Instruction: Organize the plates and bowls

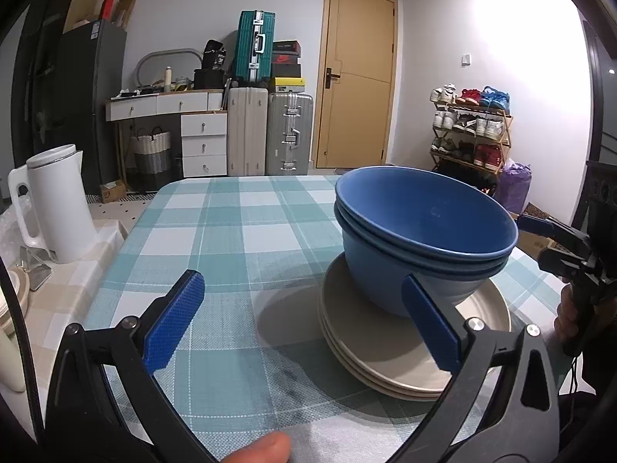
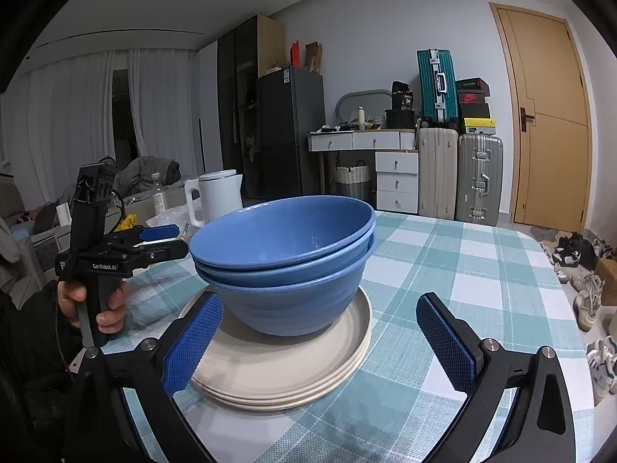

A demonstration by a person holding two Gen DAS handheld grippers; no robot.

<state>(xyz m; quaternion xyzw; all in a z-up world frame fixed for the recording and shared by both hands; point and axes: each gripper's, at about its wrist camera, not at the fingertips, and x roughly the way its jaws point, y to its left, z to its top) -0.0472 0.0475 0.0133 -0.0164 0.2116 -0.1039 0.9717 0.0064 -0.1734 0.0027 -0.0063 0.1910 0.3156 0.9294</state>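
Observation:
Nested blue bowls (image 1: 420,227) (image 2: 281,254) stand on a stack of three cream plates (image 1: 389,362) (image 2: 285,370), on a table with a teal checked cloth (image 1: 231,239) (image 2: 462,281). My left gripper (image 1: 304,320) is open; its right pad (image 1: 428,324) is in front of the bowls and plates, its left pad over bare cloth. My right gripper (image 2: 320,343) is open too, with the plates' near rim between its pads and nothing gripped. Each gripper also appears in the other's view, the right gripper (image 1: 555,239) and the left gripper (image 2: 154,239), held in hands beside the stack.
A white kettle (image 1: 58,200) (image 2: 216,196) stands on a side surface left of the table. Beyond the far table edge are suitcases (image 1: 270,135), white drawers (image 1: 204,142), a door (image 1: 354,77) and a shoe rack (image 1: 470,127). Shoes (image 2: 586,301) lie on the floor.

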